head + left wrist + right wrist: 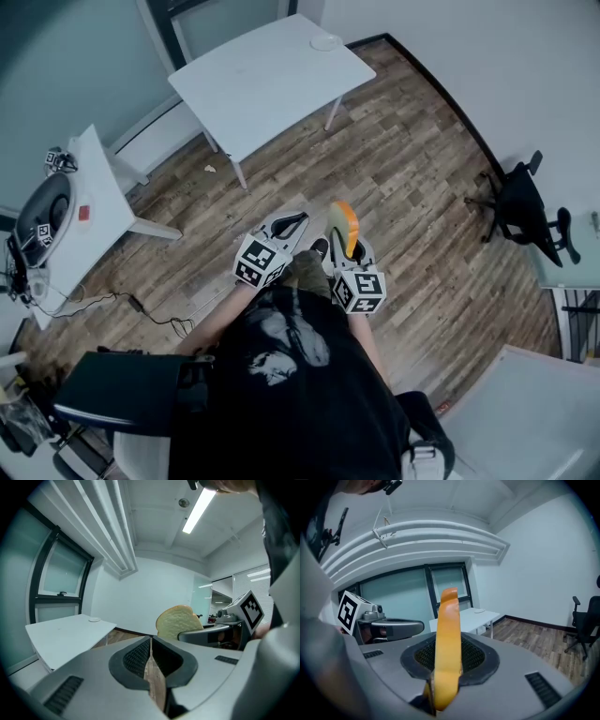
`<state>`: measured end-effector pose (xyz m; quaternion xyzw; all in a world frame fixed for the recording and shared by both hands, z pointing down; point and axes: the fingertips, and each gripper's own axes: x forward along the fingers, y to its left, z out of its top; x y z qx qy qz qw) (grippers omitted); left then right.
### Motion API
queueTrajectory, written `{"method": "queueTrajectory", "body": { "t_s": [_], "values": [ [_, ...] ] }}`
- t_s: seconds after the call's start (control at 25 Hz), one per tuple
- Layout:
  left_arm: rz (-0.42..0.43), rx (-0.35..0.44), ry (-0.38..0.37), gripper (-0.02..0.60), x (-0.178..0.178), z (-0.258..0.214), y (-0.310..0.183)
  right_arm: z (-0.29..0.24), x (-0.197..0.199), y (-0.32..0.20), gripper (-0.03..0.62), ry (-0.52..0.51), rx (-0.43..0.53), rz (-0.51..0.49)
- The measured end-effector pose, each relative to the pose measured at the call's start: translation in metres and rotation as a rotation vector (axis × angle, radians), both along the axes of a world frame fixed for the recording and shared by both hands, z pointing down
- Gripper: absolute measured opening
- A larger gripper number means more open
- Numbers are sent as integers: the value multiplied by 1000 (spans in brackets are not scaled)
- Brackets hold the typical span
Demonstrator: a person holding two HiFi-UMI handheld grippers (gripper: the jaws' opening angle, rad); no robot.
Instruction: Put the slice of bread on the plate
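My right gripper (343, 242) is shut on a slice of bread (344, 228), which stands on edge above the wooden floor. In the right gripper view the slice (447, 639) rises edge-on between the pads, its orange crust facing me. My left gripper (289, 223) hangs just to its left, shut with nothing in it; its pads (140, 656) meet at the tips. From the left gripper view the bread (177, 620) shows its pale face. A small white plate (326, 42) lies at the far corner of the white table (267, 80), well ahead of both grippers.
A black office chair (525, 211) stands to the right by the wall. At the left is a white desk (98, 202) with a round device (42, 220) on it, and cables (141, 309) trail over the floor. A dark chair seat (117, 389) is behind me.
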<state>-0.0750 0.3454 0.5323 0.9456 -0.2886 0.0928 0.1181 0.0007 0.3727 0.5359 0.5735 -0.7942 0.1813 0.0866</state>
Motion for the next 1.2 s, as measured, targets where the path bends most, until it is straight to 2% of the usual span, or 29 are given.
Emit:
{"method": "queueTrajectory", "body": {
  "t_s": [0.16,0.32,0.52,0.68,0.8,1.04,1.2],
  "values": [
    [65,-2,3,5,31,-3,-11,1,29,-20,94,-31,-11,20],
    [97,-53,14,5,60,-1,-34,-2,58,-56,94,-115,-16,30],
    [26,-42,-20,5,90,-5,-97,-15,91,-120,94,-68,13,-22],
    [-39,-4,-52,5,119,-13,-147,-24,119,-164,94,-78,34,-53],
    [-67,0,-57,5,137,-14,-168,-16,134,-184,94,-88,12,-86],
    [-75,-47,-75,5,148,0,-208,4,146,-225,94,-108,-59,-104],
    [-67,-51,-75,5,153,3,-250,12,150,-262,94,-118,-82,-106]
  ]
}}
